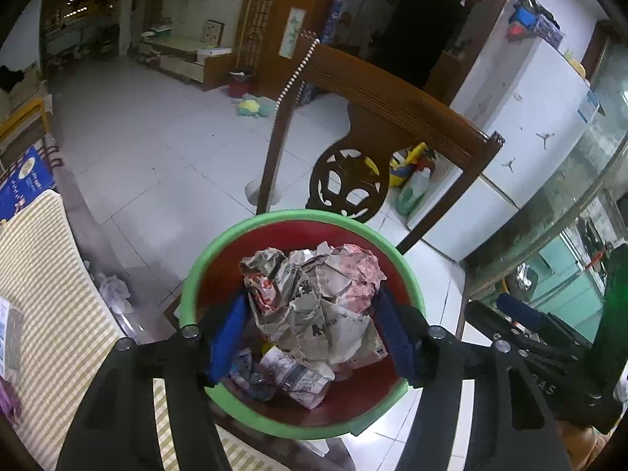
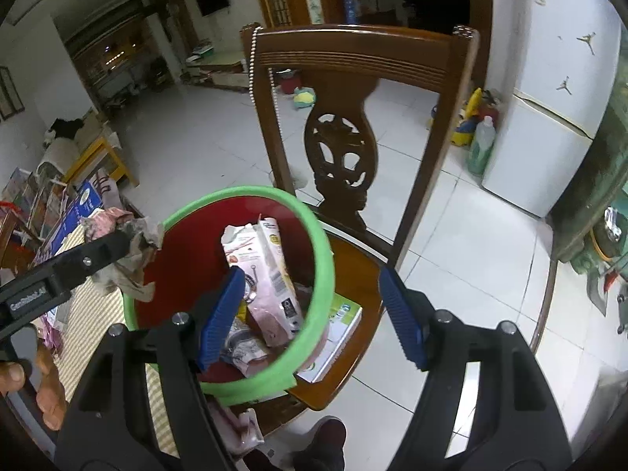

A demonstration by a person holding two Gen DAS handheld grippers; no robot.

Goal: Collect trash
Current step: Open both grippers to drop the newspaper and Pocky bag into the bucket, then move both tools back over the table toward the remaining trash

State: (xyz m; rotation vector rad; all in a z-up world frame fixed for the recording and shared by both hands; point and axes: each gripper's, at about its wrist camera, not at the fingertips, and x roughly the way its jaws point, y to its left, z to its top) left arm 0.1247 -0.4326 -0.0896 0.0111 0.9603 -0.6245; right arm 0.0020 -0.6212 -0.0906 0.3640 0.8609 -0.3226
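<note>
A red bin with a green rim (image 1: 298, 216) stands on a wooden chair seat and holds crumpled paper and a pink carton (image 2: 271, 274). My left gripper (image 1: 312, 333) hangs over the bin with a wad of crumpled newspaper (image 1: 314, 294) between its blue pads, and the wad touches both. From the right wrist view that wad (image 2: 133, 247) sticks out of the left gripper's tip just above the bin's left rim (image 2: 325, 259). My right gripper (image 2: 310, 314) is open over the bin's right edge with nothing between its pads. It also shows at the right of the left wrist view (image 1: 522, 322).
The chair's carved back (image 2: 341, 149) rises just behind the bin. A green-and-white booklet (image 2: 337, 325) lies on the seat under the bin. A table with a striped yellow cloth (image 1: 47, 274) is at the left, a white fridge (image 2: 541, 137) and bottles (image 2: 481, 145) at the right. A person's hand (image 2: 15, 376) holds the left gripper.
</note>
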